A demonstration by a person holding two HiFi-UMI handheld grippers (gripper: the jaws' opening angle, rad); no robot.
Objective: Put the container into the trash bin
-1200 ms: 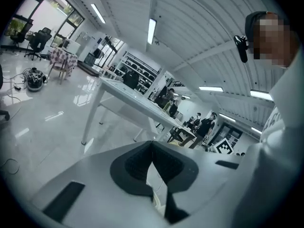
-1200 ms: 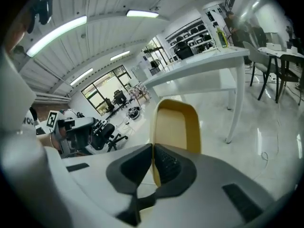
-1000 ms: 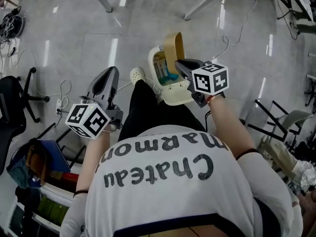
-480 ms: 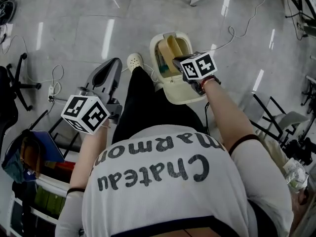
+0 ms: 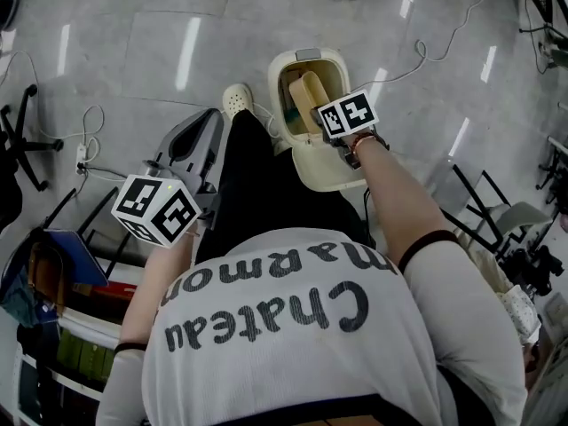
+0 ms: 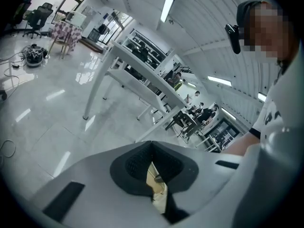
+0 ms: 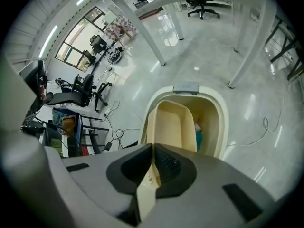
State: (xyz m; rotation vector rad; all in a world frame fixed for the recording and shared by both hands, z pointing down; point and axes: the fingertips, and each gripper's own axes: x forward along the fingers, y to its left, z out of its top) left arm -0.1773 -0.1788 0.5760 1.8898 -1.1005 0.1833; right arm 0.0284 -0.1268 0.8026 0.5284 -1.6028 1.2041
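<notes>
A beige container (image 5: 309, 96) is tilted into the mouth of the open cream trash bin (image 5: 333, 174) on the floor. My right gripper (image 5: 319, 124) is shut on the container's near rim, just above the bin's opening. In the right gripper view the container (image 7: 171, 125) hangs lengthwise inside the bin (image 7: 223, 122), its edge pinched at my right gripper (image 7: 152, 167). Some blue rubbish lies deeper in the bin. My left gripper (image 5: 202, 131) is held out to the left of the person's leg with its jaws together and nothing in them, as the left gripper view shows (image 6: 152, 167).
The person's white shoe (image 5: 235, 98) stands just left of the bin. Cables (image 5: 89, 153) trail over the floor at left, beside an office chair base (image 5: 18, 145). A shelf with bags (image 5: 53, 282) is at lower left, a chair frame (image 5: 497, 207) at right.
My right gripper has carried the container forward and down, from upright above the bin into its opening. The left gripper has stayed about where it was.
</notes>
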